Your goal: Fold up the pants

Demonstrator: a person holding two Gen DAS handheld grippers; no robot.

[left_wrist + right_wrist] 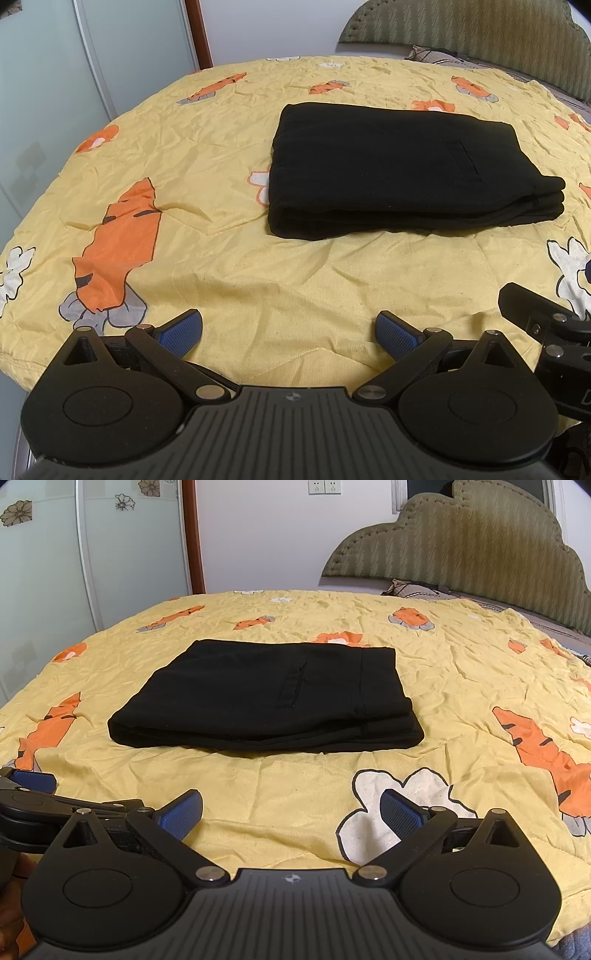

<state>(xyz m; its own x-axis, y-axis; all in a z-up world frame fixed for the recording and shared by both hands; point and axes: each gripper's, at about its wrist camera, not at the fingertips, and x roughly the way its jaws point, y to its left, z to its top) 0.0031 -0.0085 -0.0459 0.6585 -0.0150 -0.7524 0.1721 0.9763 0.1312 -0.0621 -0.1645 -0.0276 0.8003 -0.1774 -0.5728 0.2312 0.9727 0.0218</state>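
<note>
The black pants [399,173] lie folded into a flat stack of layers on the yellow quilt [258,277], a pocket seam facing up. They also show in the right wrist view [273,698]. My left gripper [289,334] is open and empty, held back from the pants near the bed's front edge. My right gripper [291,814] is open and empty too, equally apart from the pants. Part of the right gripper [543,325] shows at the right edge of the left wrist view; part of the left gripper [33,794] shows at the left of the right wrist view.
The quilt [461,686] carries orange carrot and white flower prints. A padded olive headboard [461,542] and a pillow [417,589] are at the back right. A frosted glass sliding door [55,572] with a wooden frame stands at the left beyond the bed edge.
</note>
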